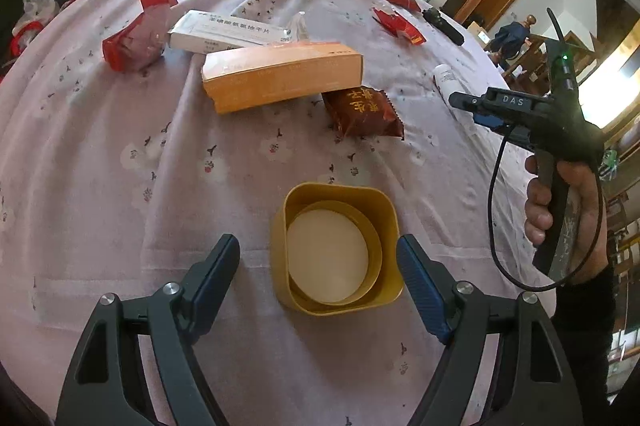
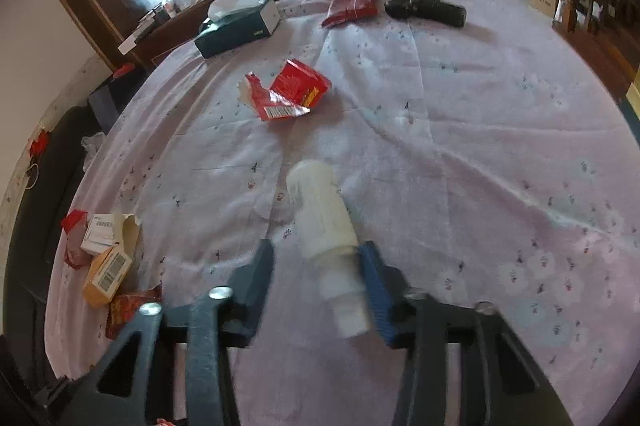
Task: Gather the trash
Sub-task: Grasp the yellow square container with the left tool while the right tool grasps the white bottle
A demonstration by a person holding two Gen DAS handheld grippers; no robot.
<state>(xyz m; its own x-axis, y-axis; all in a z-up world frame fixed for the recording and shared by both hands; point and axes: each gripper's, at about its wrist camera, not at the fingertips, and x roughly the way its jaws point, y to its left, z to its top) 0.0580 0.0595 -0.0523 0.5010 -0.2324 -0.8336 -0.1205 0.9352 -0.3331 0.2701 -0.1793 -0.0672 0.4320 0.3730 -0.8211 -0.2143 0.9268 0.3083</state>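
Note:
A yellow bin stands on the pink tablecloth between the open fingers of my left gripper. Beyond it lie an orange box, a white medicine box, a brown snack packet and a red wrapper. My right gripper is open around a white bottle lying on the cloth; its right finger is next to the bottle's neck. The bottle also shows in the left wrist view. A torn red wrapper lies farther off.
A green tissue box, another red packet and a black object lie at the table's far side. The orange and white boxes sit at the left edge in the right wrist view. A wooden counter stands behind the table.

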